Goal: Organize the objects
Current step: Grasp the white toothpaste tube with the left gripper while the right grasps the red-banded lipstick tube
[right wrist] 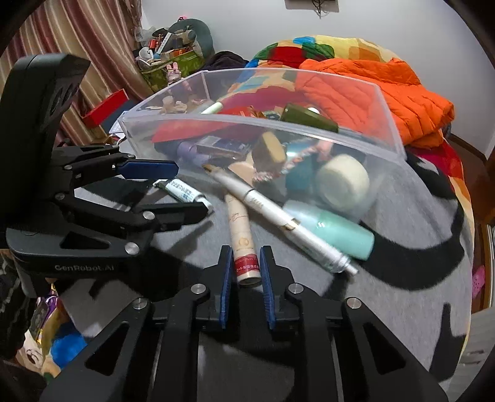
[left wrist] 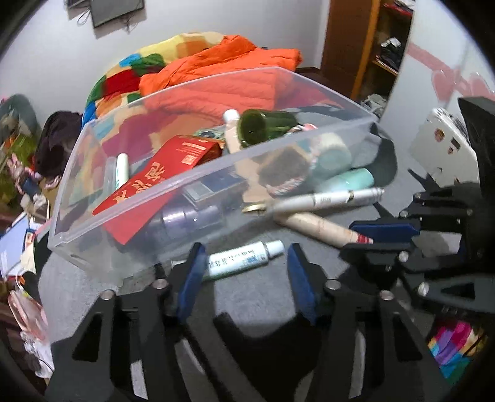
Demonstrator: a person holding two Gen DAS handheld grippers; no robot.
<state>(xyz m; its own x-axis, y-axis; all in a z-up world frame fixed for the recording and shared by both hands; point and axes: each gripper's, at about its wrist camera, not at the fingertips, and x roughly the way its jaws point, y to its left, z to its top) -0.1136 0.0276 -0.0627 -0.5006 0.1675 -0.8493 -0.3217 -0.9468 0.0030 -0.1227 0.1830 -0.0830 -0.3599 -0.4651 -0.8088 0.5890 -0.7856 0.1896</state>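
Note:
A clear plastic bin (left wrist: pixel 216 157) (right wrist: pixel 263 123) stands on a grey blanket, filled with several items: a red envelope (left wrist: pixel 148 182), a green bottle (left wrist: pixel 263 125) and tubes. In front of it lie a white ointment tube (left wrist: pixel 241 259) (right wrist: pixel 185 191), a beige tube (left wrist: pixel 315 227) (right wrist: pixel 239 228), a silver-white pen-shaped tube (left wrist: pixel 328 198) (right wrist: pixel 278 216) and a mint bottle (right wrist: pixel 334 228). My left gripper (left wrist: pixel 246 250) (right wrist: pixel 190 191) is open, and the white tube lies between its blue pads. My right gripper (right wrist: pixel 246 250) (left wrist: pixel 349 238) is shut on the red-labelled end of the beige tube.
An orange jacket (left wrist: pixel 222 68) and a colourful quilt (right wrist: pixel 309 46) are piled behind the bin. A wooden shelf (left wrist: pixel 371 46) stands at the back right. Striped curtains (right wrist: pixel 77 24) and cluttered bags (right wrist: pixel 167 62) sit to the left. The grey blanket (right wrist: pixel 340 309) extends to the right.

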